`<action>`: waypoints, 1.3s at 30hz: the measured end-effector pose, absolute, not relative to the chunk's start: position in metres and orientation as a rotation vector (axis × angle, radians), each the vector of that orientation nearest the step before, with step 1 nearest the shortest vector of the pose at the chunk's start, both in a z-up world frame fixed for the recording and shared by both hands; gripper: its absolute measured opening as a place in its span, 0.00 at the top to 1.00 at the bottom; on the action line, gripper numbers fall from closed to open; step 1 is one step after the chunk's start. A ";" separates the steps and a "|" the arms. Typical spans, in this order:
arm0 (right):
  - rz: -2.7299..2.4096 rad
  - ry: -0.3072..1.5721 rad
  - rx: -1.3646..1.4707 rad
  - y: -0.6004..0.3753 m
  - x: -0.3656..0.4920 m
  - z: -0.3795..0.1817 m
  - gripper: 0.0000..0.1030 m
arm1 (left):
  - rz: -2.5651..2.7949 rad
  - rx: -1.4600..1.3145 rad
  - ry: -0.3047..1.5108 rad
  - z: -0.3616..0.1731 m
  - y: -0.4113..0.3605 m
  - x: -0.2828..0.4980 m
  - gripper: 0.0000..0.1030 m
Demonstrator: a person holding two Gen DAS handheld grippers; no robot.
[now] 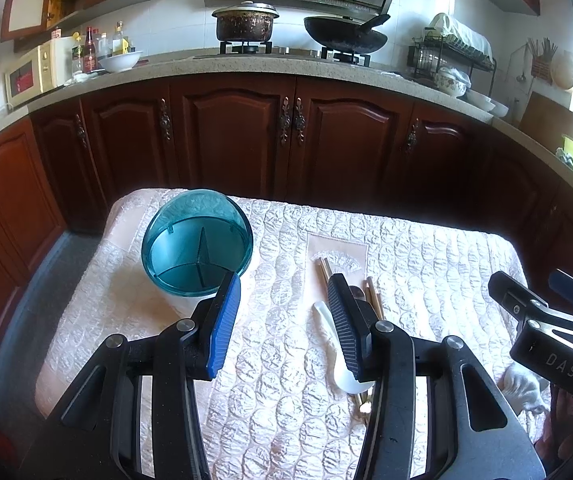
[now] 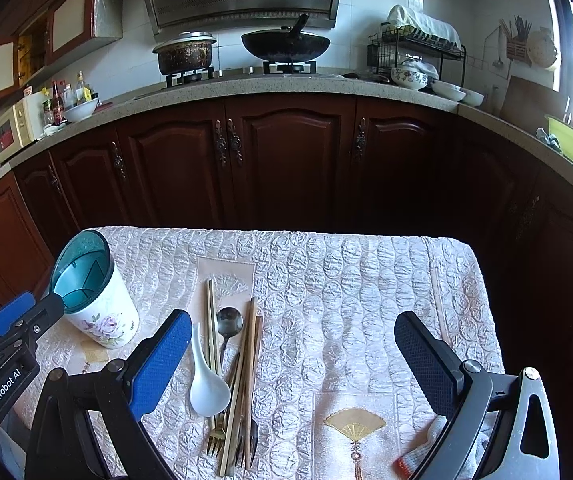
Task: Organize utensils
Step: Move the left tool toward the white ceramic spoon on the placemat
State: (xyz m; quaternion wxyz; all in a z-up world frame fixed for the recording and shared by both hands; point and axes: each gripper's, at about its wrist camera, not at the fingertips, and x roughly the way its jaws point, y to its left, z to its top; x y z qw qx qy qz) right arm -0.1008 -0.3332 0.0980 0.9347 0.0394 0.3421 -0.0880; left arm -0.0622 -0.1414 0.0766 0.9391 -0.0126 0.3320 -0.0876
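A white floral utensil holder with a teal divided insert stands upright at the table's left. A pile of utensils lies mid-table: a white ceramic spoon, a metal spoon, wooden chopsticks, a gold fork and a dark fork. My left gripper is open and empty, hovering between the holder and the pile. My right gripper is open and empty, above the table just right of the pile.
The table wears a quilted pale cloth with fan-patterned patches. Dark wood cabinets stand behind it under a counter with a pot, a wok and a dish rack.
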 end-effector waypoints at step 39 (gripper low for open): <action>-0.162 0.783 0.104 -0.348 -0.080 0.058 0.02 | -0.176 -0.031 0.779 0.038 -0.161 -0.034 0.56</action>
